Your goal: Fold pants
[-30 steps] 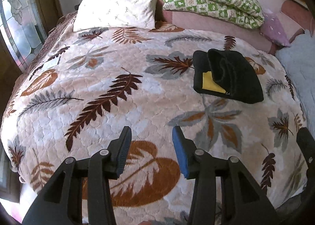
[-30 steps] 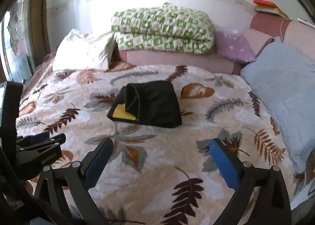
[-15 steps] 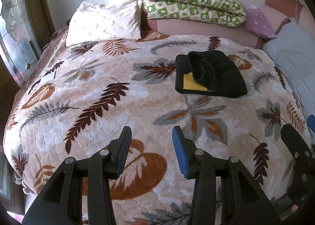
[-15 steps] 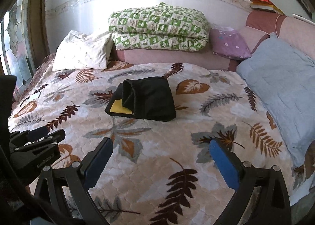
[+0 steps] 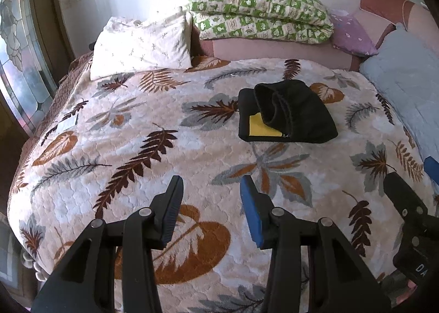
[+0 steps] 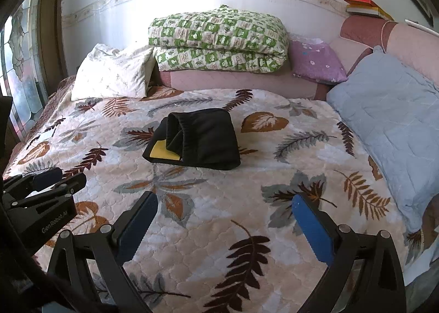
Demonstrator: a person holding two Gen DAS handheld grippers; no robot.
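Observation:
The black pants (image 5: 288, 113) lie folded in a compact bundle on the leaf-patterned bedspread (image 5: 153, 132), with a yellow patch (image 5: 260, 128) showing at the left side. They also show in the right wrist view (image 6: 200, 139). My left gripper (image 5: 210, 198) is open and empty, held well back from the pants near the bed's front edge. My right gripper (image 6: 223, 215) is wide open and empty, also short of the pants. The left gripper shows at the left in the right wrist view (image 6: 44, 184).
A white pillow (image 5: 142, 44), a folded green checked quilt (image 5: 260, 11) and a purple pillow (image 5: 351, 36) line the headboard. A light blue cushion (image 6: 392, 121) lies on the right side. A stained-glass window (image 5: 19, 66) is at the left. Books (image 6: 362, 6) sit on the ledge.
Both grippers have drawn back and up from the bed, so the pants look farther away. The pants have not moved. Both grippers stay open.

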